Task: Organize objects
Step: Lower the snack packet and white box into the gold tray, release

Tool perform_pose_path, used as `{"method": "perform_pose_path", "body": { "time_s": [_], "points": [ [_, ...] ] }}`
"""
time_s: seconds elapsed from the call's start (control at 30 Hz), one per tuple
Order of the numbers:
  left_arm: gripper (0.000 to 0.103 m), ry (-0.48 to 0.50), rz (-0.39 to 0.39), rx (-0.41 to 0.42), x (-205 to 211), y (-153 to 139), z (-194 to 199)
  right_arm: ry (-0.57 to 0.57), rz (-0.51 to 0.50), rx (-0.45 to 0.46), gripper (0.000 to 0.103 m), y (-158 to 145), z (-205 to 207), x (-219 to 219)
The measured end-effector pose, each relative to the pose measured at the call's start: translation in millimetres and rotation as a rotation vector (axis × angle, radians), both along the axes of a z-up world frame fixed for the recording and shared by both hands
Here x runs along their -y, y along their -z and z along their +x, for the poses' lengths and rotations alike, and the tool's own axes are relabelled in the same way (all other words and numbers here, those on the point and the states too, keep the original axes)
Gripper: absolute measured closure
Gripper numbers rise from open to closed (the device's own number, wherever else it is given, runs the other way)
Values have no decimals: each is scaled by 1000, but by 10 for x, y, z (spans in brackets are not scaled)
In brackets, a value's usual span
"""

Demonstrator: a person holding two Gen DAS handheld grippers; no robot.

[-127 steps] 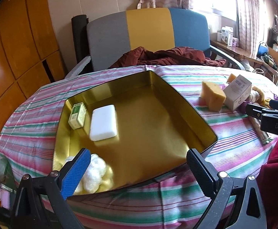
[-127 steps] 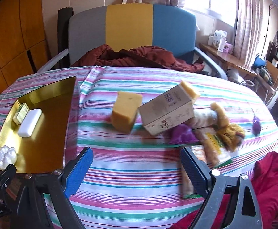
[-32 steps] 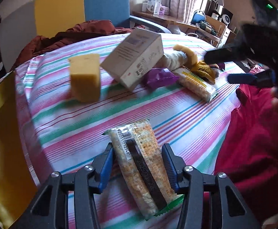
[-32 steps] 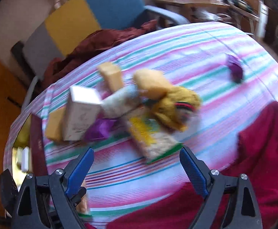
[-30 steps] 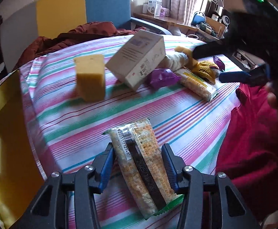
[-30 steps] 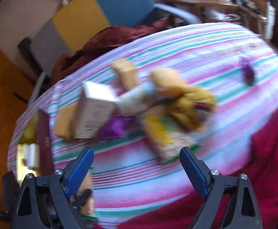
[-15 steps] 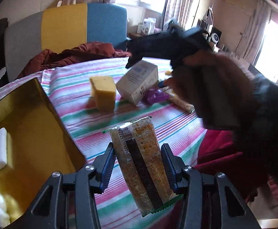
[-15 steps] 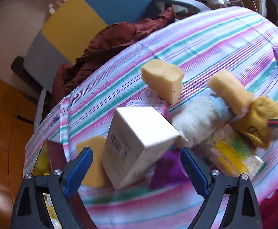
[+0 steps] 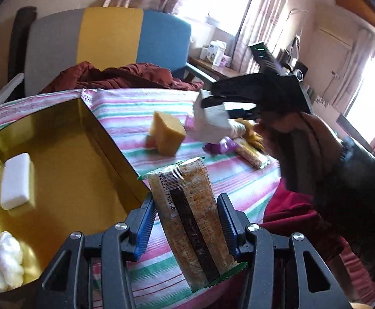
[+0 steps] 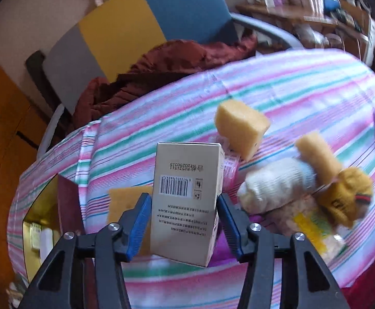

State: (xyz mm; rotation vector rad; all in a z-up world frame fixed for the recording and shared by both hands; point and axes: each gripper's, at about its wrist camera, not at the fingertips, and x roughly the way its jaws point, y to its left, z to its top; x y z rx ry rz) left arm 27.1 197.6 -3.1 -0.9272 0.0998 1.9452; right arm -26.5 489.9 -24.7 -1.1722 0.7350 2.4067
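Your left gripper (image 9: 185, 225) holds the snack pack (image 9: 187, 221) tight between its fingers. Your right gripper (image 10: 185, 221) has just been closing on the box (image 10: 186, 200). Three things sit in the gold tray (image 9: 66, 154); sponges, socks and snacks wait beyond the fingers.

Two close wrist views angled down along each gripper, both sharing the striped tablecloth (image 9: 125, 113) and gold tray (image 10: 36, 213).

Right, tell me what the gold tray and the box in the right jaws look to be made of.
Gold tray: probably thin metal with a glossy gold finish, since its walls mirror the contents. Box: matte cardboard, with sharp folded edges and a printed barcode.
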Motion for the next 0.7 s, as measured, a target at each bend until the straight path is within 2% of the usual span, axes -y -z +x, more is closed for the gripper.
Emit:
{"method": "perform_pose_path", "body": {
  "time_s": [0.13,0.3,0.53,0.7],
  "points": [
    [54,-69,29,-8,234,-112,-114,-78,63,-69,50,-371,112,214],
    [54,-224,33,-32,680,-208,-371,-236,36,-152,50,-659,36,669],
    [54,-439,-16,-50,1314,-145,-776,-493,-52,-117,50,-505,-386,1629],
    [54,-549,-75,-52,1575,-20,-1101,-568,-100,-84,50,-330,-539,2121]
  ]
}}
